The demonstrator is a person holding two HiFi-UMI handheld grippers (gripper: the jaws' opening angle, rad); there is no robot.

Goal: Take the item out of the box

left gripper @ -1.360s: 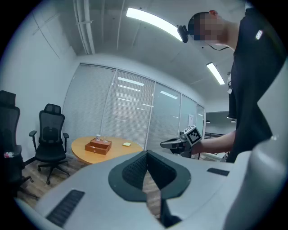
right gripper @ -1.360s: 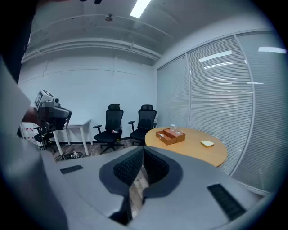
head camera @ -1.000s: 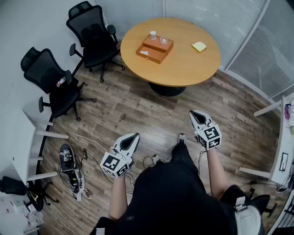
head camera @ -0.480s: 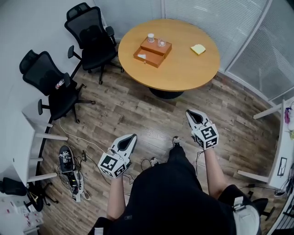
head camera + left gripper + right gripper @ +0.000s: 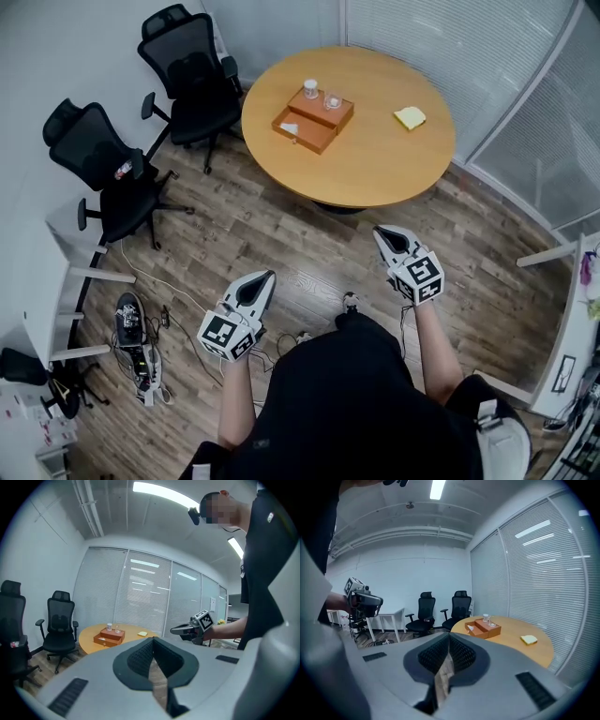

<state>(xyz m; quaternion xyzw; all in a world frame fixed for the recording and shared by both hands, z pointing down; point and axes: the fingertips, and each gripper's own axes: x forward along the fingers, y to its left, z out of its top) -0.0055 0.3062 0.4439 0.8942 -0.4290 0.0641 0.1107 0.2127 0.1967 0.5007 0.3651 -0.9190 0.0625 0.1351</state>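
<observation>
An orange-brown box [image 5: 313,120] sits on the round wooden table [image 5: 375,159], far ahead of both grippers. Its lower drawer is pulled out, with a white item [image 5: 290,128] in it. Two small glass jars [image 5: 321,94] stand on its lid. My left gripper [image 5: 266,276] hangs over the wooden floor, shut and empty. My right gripper [image 5: 381,232] is nearer the table's edge, also shut and empty. The left gripper view shows the box [image 5: 108,637] past the closed jaws [image 5: 152,641]. In the right gripper view the box [image 5: 483,627] lies beyond the closed jaws [image 5: 449,637].
Two black office chairs [image 5: 192,70] [image 5: 103,159] stand left of the table. A yellow pad [image 5: 409,117] lies on the table's right side. Cables and a power strip [image 5: 136,337] litter the floor at left, beside a white desk [image 5: 47,291]. Blinds-covered glass walls run along the right.
The person has stepped closer to the table. Both grippers have moved slightly forward with the body and stay shut.
</observation>
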